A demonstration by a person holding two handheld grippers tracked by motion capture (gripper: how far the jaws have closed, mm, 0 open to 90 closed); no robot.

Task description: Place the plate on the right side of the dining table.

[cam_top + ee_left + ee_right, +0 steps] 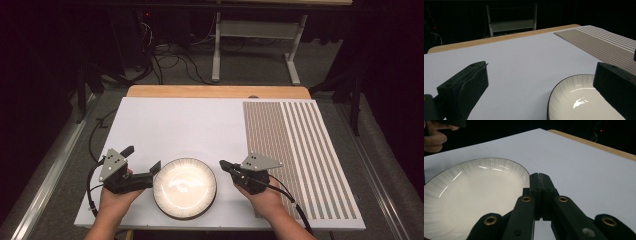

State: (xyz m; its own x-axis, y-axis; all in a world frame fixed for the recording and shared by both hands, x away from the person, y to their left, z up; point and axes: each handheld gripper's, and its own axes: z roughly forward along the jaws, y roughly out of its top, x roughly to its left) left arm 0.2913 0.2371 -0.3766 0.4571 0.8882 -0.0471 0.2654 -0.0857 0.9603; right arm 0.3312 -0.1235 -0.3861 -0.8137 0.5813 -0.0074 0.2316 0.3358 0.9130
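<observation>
White ribbed plate (184, 188) w/ dark rim sits near front edge of worktop (190, 125), on the plain white sheet, between both hands. Left hand-held gripper (142, 161): jaws spread wide, one tip at the plate's left rim, prob. just touching, hard to say; the other tip well clear over bare sheet. Right hand-held gripper (223, 164): jaws pressed together, nothing between them, tip just beside plate's right rim, not on it. Striped mat (300, 150) covers worktop's right side, apart from plate.
</observation>
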